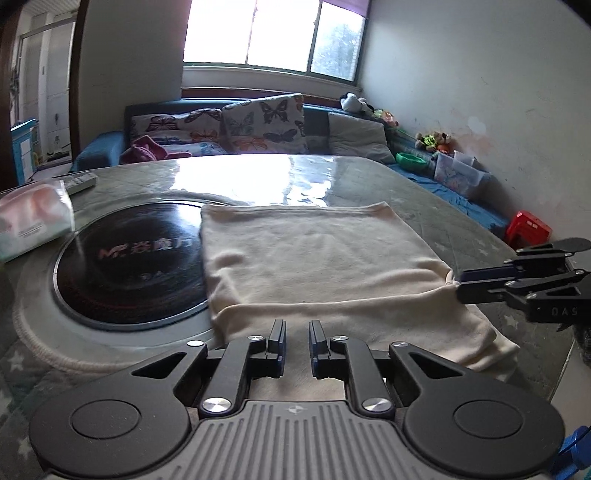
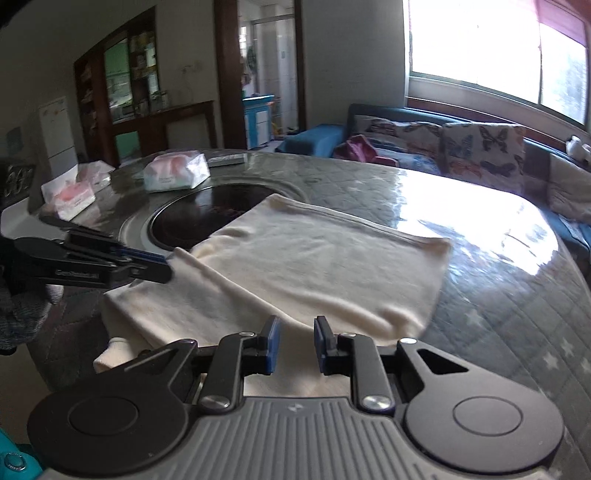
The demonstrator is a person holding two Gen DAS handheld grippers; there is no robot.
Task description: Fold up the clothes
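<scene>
We find a cream garment (image 1: 314,258) lying folded on the round table (image 1: 424,192), its left edge overlapping the black induction hob (image 1: 125,266) sunk into the table's middle. A second layer of the garment sticks out below the upper fold on the near side. Our left tool (image 1: 296,336) hangs just over the near edge of the garment, fingers parted with cloth showing in the gap, gripping nothing. In the left wrist view the right tool (image 1: 460,286) comes in from the right with its tips touching the garment's right near corner; its jaws look nearly together, but in its own wrist view the right tool (image 2: 295,341) shows its fingers parted over the cloth, so we read it as released. There the left tool (image 2: 168,264) enters from the left, tips at the garment's left near corner. Packs of tissues (image 2: 175,171) sit at the far left of the table, with a remote control (image 1: 82,183) beyond them. Past the table stands a sofa with butterfly cushions (image 1: 264,123) under a bright window (image 1: 273,35).
</scene>
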